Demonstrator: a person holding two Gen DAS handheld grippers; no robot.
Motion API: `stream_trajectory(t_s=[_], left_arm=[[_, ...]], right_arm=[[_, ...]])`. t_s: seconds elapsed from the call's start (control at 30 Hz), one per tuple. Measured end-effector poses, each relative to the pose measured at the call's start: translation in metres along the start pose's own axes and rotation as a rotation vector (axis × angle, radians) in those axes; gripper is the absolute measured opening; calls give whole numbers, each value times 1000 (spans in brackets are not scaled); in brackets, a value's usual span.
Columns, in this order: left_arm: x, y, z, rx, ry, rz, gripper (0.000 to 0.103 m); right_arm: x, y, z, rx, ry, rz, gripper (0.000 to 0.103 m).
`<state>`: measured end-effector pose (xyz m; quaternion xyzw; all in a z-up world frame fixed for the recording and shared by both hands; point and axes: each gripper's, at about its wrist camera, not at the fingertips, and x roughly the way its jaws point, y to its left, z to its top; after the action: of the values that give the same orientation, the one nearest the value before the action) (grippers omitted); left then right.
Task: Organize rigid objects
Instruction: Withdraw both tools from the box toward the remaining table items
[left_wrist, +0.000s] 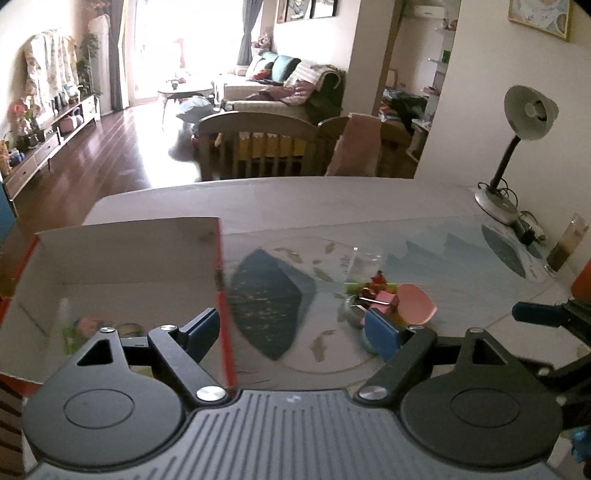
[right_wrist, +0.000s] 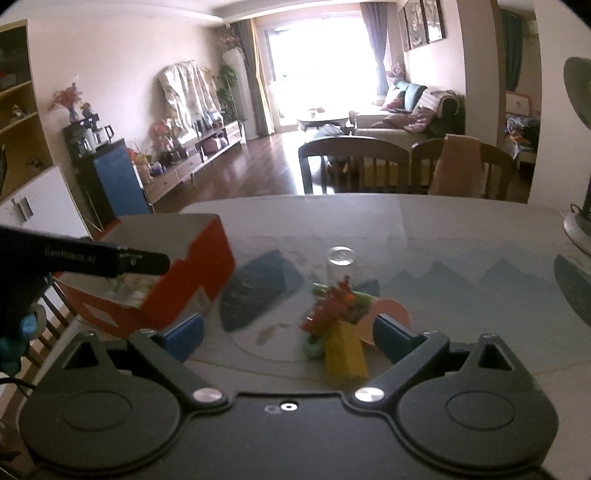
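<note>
Toward the near middle of the worktop (right_wrist: 461, 221), a loose heap of small rigid objects (right_wrist: 340, 306) lay beside a clear tumbler (right_wrist: 340, 264) standing just behind it, with a yellow block (right_wrist: 345, 352) at its near side and a pink paddle (left_wrist: 415, 301) at its right. An open red box (left_wrist: 110, 266), already holding a few items, stood at the worktop's left edge. The right tongs (right_wrist: 288, 338) stood wide open and empty, facing the heap; the left tongs (left_wrist: 293, 330) were likewise spread and held nothing, straddling the box's right wall. Judged risks: a closure on the tangled heap could catch several pieces at once or scatter them; a forward sweep could topple the tumbler; the left tongs' finger (left_wrist: 203, 332) inside the box could snag the wall and drag the box along the edge.
</note>
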<state>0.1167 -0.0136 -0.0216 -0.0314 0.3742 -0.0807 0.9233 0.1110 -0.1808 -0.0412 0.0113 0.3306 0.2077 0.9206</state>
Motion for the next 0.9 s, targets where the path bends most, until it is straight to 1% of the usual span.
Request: stream_trajectory(t_s=[0.13, 0.17, 0.23, 0.4, 0.5, 0.67, 0.73, 0.9], left_arm=[[22, -18, 0, -5, 20, -16, 87], [29, -24, 1, -5, 31, -15, 90], [39, -32, 1, -7, 42, -17, 103], [64, -53, 2, -12, 66, -11, 103], [78, -64, 4, -17, 80, 4, 103], [103, -76, 7, -8, 88, 29, 103], [111, -81, 8, -1, 95, 32, 103], [136, -90, 2, 9, 133, 52, 103]], right_arm=[[5, -21, -7, -1, 28, -2, 96], [8, -25, -9, 1, 37, 1, 96], [14, -34, -11, 3, 51, 11, 95], [31, -45, -18, -21, 96, 31, 94], [45, -51, -22, -38, 123, 39, 91], [65, -62, -28, -51, 160, 52, 87], [73, -66, -30, -58, 172, 53, 84], [89, -72, -34, -64, 201, 66, 80]])
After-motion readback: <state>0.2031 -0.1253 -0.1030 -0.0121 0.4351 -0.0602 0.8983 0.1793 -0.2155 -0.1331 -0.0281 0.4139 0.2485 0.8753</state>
